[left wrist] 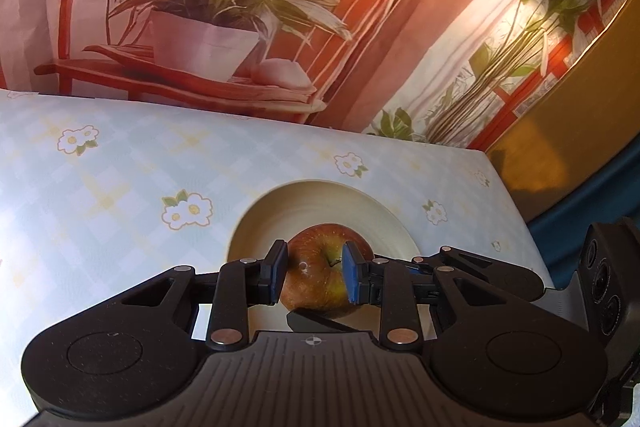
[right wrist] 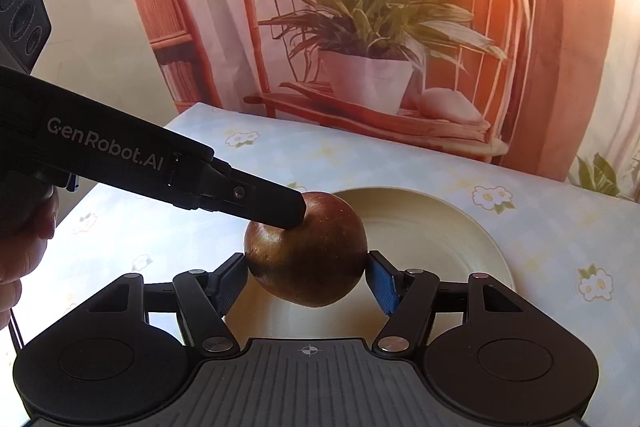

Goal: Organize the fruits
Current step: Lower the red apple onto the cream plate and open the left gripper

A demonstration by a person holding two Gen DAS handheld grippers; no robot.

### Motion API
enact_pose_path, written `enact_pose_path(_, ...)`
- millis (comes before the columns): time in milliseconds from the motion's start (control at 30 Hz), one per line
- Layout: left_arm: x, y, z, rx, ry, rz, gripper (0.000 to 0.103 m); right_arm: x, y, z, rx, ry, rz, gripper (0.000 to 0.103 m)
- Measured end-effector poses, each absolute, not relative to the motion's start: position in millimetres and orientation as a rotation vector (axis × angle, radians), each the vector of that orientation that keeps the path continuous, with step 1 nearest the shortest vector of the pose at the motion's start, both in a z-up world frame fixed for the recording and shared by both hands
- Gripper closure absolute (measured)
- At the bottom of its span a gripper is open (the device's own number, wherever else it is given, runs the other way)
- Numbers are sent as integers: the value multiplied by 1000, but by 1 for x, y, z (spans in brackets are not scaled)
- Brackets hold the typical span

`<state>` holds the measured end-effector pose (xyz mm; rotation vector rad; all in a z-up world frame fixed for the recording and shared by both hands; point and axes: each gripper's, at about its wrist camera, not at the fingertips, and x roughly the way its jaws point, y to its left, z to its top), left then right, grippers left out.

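Note:
A red-brown apple [right wrist: 308, 259] hangs just above a cream plate [right wrist: 460, 211], and my right gripper [right wrist: 308, 281] is shut on its two sides with the blue pads. From the left, my left gripper [right wrist: 298, 217] reaches in with its tips on the apple's top. In the left wrist view the apple [left wrist: 320, 247] shows stem up, the left gripper [left wrist: 314, 275] is shut, and its narrow jaws lie over the stem hollow. The plate [left wrist: 320, 189] lies under and beyond the fruit. A dark finger [left wrist: 316, 323] shows below the apple.
The table wears a pale blue checked cloth [right wrist: 540, 227] with daisy prints. Behind it hangs a backdrop [right wrist: 380, 27] printed with a chair and a potted plant. A person's hand [right wrist: 20, 251] holds the left gripper's handle. The right gripper's housing [left wrist: 604, 283] stands at the right edge.

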<state>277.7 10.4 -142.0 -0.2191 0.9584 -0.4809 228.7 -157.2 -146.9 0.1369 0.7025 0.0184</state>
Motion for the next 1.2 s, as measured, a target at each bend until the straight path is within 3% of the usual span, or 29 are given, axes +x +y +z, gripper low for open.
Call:
enact_pose_path(400,288,28,-160,-240,969,-445,72,251,-148,-169,143,729,20,42)
enact_pose_path(600,284,28,-162,-242,961,-441,67,247,-148,-165,133,743,26,41)
enact_pose_path(833,282,29,-163,-267,968,-409,59,211,-157,-151,153,688,1,42)
enact_pose_path(1200,264,15,-155,-151,941,-331,58,104,-184,-131,215,533,-170,42)
